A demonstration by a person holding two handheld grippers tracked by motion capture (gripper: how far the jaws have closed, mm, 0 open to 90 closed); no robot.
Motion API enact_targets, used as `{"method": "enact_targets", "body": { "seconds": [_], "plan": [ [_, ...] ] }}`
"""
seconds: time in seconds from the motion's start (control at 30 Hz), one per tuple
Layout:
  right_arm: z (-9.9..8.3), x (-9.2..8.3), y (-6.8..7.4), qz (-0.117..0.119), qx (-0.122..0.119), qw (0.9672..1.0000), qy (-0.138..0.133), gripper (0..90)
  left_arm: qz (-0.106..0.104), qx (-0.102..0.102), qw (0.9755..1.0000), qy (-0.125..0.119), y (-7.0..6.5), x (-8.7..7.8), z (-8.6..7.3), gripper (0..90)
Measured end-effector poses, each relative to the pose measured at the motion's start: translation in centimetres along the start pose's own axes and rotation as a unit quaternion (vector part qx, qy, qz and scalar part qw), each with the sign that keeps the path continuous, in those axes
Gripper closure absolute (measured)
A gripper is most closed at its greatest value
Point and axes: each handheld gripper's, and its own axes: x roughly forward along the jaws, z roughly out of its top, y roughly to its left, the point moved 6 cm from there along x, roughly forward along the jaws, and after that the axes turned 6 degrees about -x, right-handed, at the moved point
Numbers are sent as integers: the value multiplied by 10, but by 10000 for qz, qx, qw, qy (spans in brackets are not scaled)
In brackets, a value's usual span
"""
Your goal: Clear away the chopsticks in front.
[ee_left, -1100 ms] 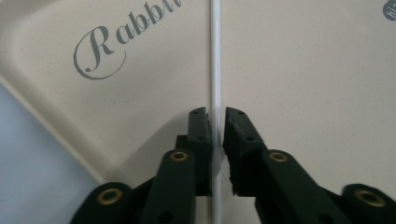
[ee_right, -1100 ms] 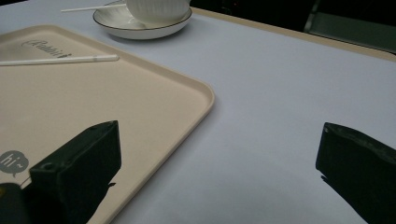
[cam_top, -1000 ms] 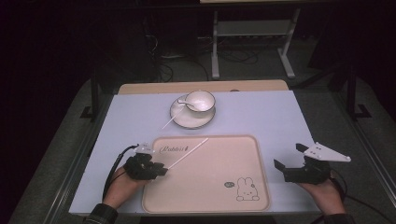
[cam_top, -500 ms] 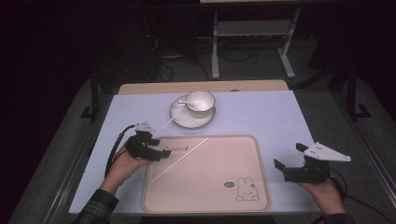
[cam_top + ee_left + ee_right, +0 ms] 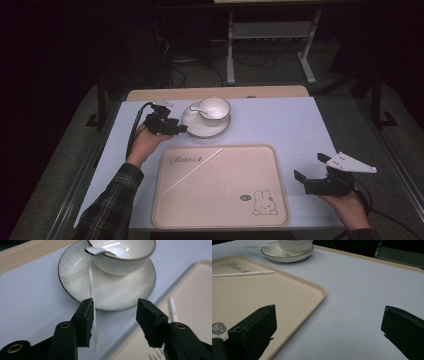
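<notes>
In the left gripper view, the cup (image 5: 122, 253) was cut off at the top edge, and the spoon (image 5: 92, 290) handle's near end blurred beside the left jaw. The straw (image 5: 172, 310) vanished behind the right jaw.

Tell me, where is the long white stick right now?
In the high view the white stick lies slanted on the left part of the beige tray, just below the saucer that holds the cup.

i'm looking over a pale table (image 5: 280, 125) sitting in a dark room — grey floor (image 5: 350, 105) lying around it, a metal stand (image 5: 270, 50) and cables trailing behind.
</notes>
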Motion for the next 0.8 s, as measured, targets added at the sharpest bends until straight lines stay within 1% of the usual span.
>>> {"method": "enact_targets", "body": {
  "seconds": [0.17,0.2,0.23,0.27,0.3,0.37,0.4,0.43,0.5,0.57,0.6,0.63,0.67,0.8],
  "plan": [
    [0,-1,0,7,2,10000,-21,0,119,42,9999,-22,9,23,14,562],
    [0,-1,-1,6,6,10000,-21,0,170,41,9998,-7,10,28,16,573],
    [0,-1,-1,9,6,10000,-20,0,170,41,9998,-7,10,28,16,586],
    [0,-1,-1,8,13,10000,-19,0,226,59,9997,-27,12,36,20,604],
    [0,-1,-1,8,13,10000,-19,0,226,59,9997,-27,12,36,20,614],
    [0,-1,-1,11,20,10000,-24,0,283,65,9996,28,15,47,22,629],
    [0,-1,-1,14,21,10000,-32,0,339,129,9993,80,16,53,22,643],
    [0,-1,-1,18,23,10000,-34,0,390,110,9991,101,17,58,22,647],
    [0,-1,-1,20,27,10000,-36,0,386,74,9991,132,19,66,22,653],
    [0,-1,-1,20,25,10000,-35,0,384,50,9992,124,19,69,22,671],
    [0,-1,-1,23,24,10000,-41,0,384,50,9991,168,20,74,22,687],
    [0,-1,-1,23,24,10000,-41,0,384,50,9991,168,20,74,22,699],
    [0,-2,-1,25,39,10000,-48,0,422,32,9989,184,20,78,22,708],
    [0,-1,-1,34,46,10000,-55,0,469,64,9985,259,21,83,22,739]
  ]
}}
